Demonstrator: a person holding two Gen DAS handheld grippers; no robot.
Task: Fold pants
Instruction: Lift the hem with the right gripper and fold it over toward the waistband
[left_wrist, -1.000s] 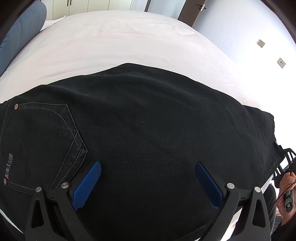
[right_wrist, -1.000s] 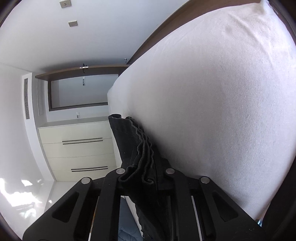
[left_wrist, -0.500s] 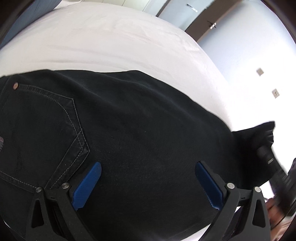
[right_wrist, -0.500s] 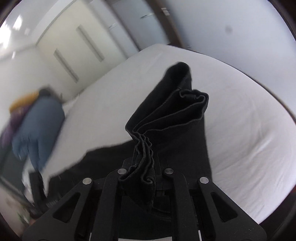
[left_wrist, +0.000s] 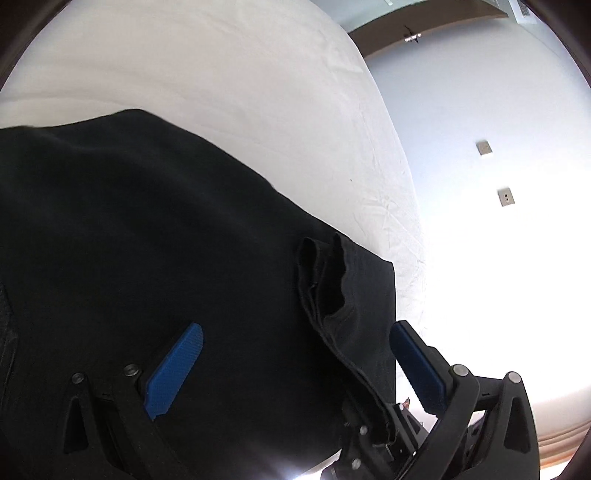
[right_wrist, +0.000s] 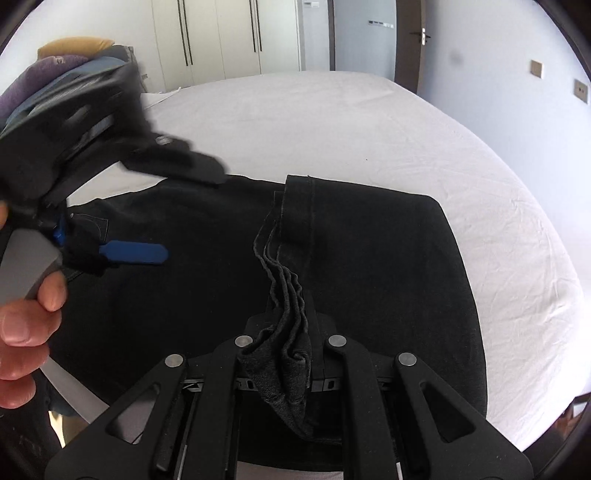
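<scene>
Black pants lie mid-frame on the white bed; right gripper pinches their bunched hem; left gripper spread wide above them; bare sheet upper right.

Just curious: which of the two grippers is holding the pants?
The right gripper: shut on the bunched pants hem. The left gripper hangs open, blue pads apart.

The left gripper is motion-blurred at upper left of the right view; the right gripper's pads are hidden under bunched pants cuffs.
</scene>
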